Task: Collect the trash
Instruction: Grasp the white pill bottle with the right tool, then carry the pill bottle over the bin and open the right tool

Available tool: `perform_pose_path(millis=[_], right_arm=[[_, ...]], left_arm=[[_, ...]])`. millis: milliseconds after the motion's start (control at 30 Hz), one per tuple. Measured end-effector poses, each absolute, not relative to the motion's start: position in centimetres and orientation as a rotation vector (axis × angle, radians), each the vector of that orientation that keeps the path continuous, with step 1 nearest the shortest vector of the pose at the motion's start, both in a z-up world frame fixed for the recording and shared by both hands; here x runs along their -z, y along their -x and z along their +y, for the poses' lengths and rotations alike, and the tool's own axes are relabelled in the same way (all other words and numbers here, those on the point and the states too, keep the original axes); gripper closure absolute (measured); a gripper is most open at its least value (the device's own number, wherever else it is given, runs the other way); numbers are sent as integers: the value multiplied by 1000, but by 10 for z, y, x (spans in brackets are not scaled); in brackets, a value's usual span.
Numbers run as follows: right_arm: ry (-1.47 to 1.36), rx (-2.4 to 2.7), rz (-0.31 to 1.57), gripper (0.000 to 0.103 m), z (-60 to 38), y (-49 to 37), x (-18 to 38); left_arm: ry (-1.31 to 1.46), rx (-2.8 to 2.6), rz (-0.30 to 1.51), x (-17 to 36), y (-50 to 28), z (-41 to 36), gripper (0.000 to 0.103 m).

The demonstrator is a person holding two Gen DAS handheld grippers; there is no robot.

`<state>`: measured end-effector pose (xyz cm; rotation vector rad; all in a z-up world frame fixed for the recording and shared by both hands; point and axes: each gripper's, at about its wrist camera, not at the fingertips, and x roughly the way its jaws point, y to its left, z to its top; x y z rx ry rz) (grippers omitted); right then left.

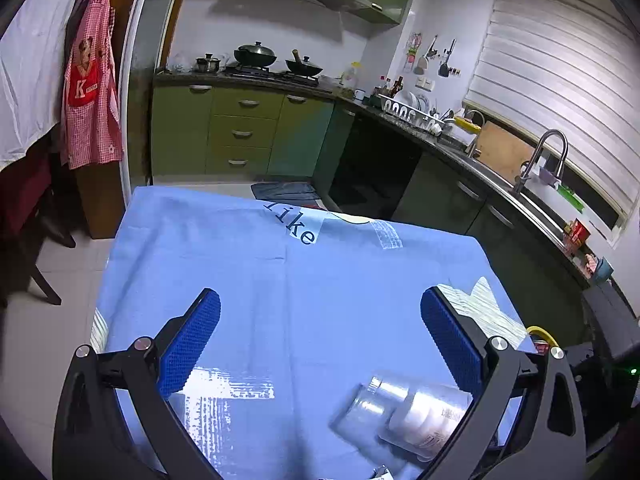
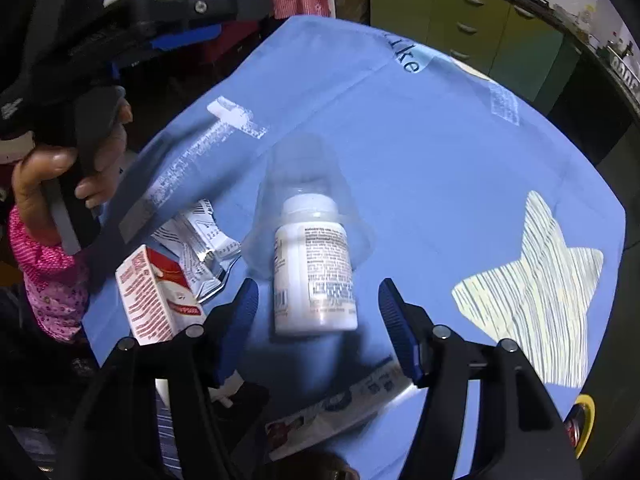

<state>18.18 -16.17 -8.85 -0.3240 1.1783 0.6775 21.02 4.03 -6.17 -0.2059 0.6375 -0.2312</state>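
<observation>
On the blue-clothed worktop [image 2: 420, 168]: one white pill bottle [image 2: 314, 268], lying on its side; one clear plastic cup [image 2: 308, 168], also on its side; one red-and-white carton [image 2: 158, 294]; one crumpled silver wrapper [image 2: 200, 244]; one flat printed packet [image 2: 340, 412] at the near edge. Grippers: two, left gripper [image 1: 320, 344] and right gripper [image 2: 318, 320].

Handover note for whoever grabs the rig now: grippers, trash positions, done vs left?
Left gripper: open, empty, over the blue tablecloth.
Right gripper: open, pointing down, its pads either side of the white pill bottle but not touching.
The bottle lies on its side, cap toward a clear plastic cup.
Red-and-white carton and crumpled silver wrapper sit near the left hand; a flat printed wrapper lies under the right gripper.
Done: nothing visibly collected.
Left: grip the bottle, then the rest. No bin in view.
</observation>
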Motion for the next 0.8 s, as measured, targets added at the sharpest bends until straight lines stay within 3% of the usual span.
perform_pose_path(millis=[133, 533, 800], right_arm=[[342, -678, 1211, 54, -157, -191, 98], [354, -681, 1264, 57, -146, -203, 120], [299, -677, 1310, 58, -164, -180, 102]], left_arm=[[204, 243, 648, 65, -211, 37, 5], [186, 254, 661, 66, -210, 28, 5], [200, 250, 667, 66, -210, 30, 5]])
